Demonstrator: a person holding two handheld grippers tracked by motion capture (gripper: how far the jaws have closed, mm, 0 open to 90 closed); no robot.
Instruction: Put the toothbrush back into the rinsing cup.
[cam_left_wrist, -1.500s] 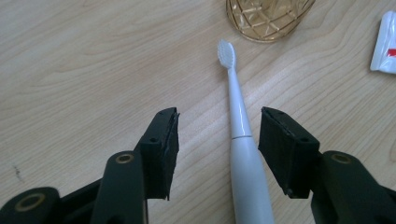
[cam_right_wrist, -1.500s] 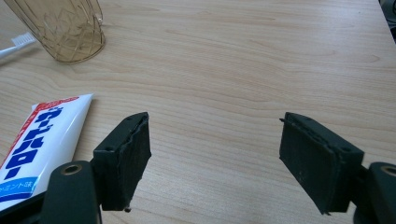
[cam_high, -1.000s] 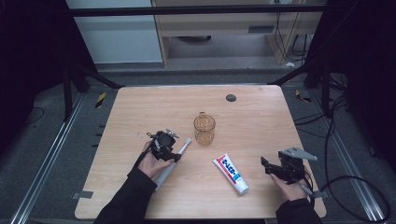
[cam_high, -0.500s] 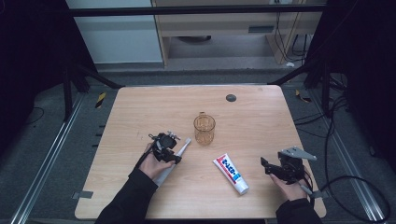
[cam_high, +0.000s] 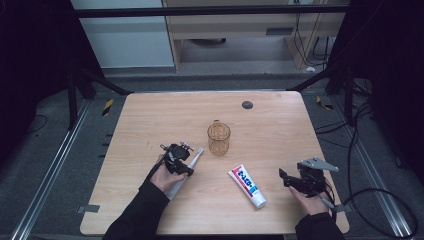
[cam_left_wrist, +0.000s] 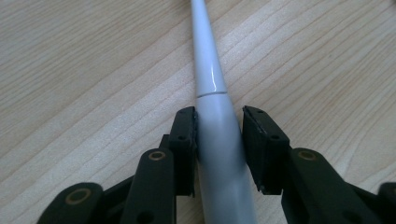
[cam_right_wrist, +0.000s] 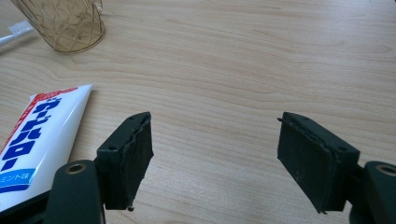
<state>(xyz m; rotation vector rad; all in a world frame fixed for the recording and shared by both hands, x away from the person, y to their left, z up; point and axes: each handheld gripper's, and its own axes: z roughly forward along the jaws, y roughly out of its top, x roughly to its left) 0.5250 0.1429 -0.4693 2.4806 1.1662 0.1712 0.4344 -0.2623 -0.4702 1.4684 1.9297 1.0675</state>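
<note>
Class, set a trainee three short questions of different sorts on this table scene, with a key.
1. True or false: the jaws of the left hand-held gripper stand on either side of the toothbrush handle.
2. Which lies nearer the right hand-held gripper: A the cup, B the toothpaste tube, C the dark disc?
3. What is between the right hand-held gripper's jaws?

Key:
1. True; the jaws have just been closing, one pad at the handle, the other a sliver off.
2. B.
3. Nothing but bare table; it is open.

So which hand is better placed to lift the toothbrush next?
Left: its tool has just been closing around the toothbrush handle. The right tool stands open beside the toothpaste.
</note>
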